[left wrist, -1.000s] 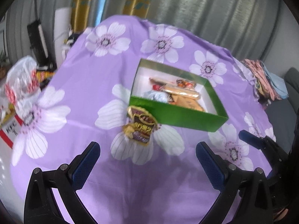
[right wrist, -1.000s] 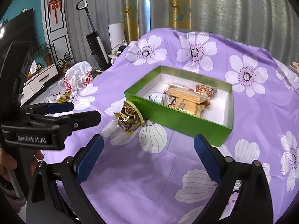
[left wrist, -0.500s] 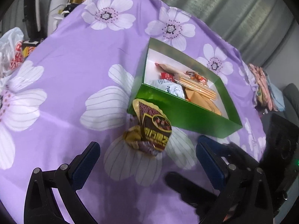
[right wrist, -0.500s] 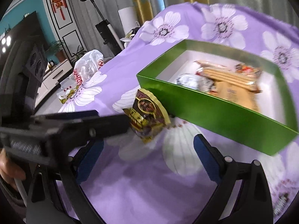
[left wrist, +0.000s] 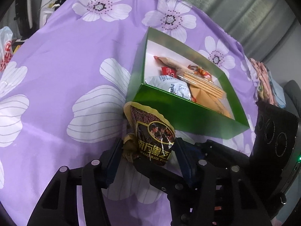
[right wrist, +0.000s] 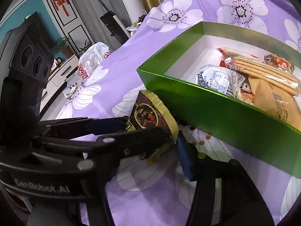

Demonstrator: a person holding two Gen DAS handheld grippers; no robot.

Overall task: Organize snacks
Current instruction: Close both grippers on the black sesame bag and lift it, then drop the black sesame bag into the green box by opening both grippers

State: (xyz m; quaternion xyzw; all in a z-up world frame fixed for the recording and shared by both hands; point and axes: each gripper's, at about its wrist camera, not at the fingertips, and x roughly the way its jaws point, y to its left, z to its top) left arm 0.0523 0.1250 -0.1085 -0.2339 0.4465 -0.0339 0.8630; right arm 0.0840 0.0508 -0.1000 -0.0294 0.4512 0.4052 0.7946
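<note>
Snack packet [left wrist: 153, 131]: dark brown with gold edging, printed with gold characters; stands propped on the purple flowered cloth [left wrist: 71, 60], its top corner against the near left corner of the green box [left wrist: 188, 114]. Both claws are at it.

Plastic bag [right wrist: 94, 56]: white with red print, on the cloth's far left edge in the right wrist view.

Left gripper [left wrist: 146, 156]: black frame, blue pads. Its jaws have just been closing, with the packet's lower half between them. The left pad sits at the crumpled gold corner, the right pad against the packet's right edge; both appear to press on it.

Right gripper [right wrist: 150, 150]: same build. Its jaws have just been closing as well. One blue pad shows just right of the packet's bottom edge; the other is hidden behind the left gripper's frame, which crosses in front. Whether it grips the packet cannot be told.

Green box: glossy green walls, white inside, open-topped, right of the packet. Holds a white pouch [right wrist: 214, 79], a pack of long biscuits [right wrist: 267, 73], a tan packet [right wrist: 276, 101] and small red and orange wrappers.

Grey curtain [left wrist: 244, 7]: behind the table.
</note>
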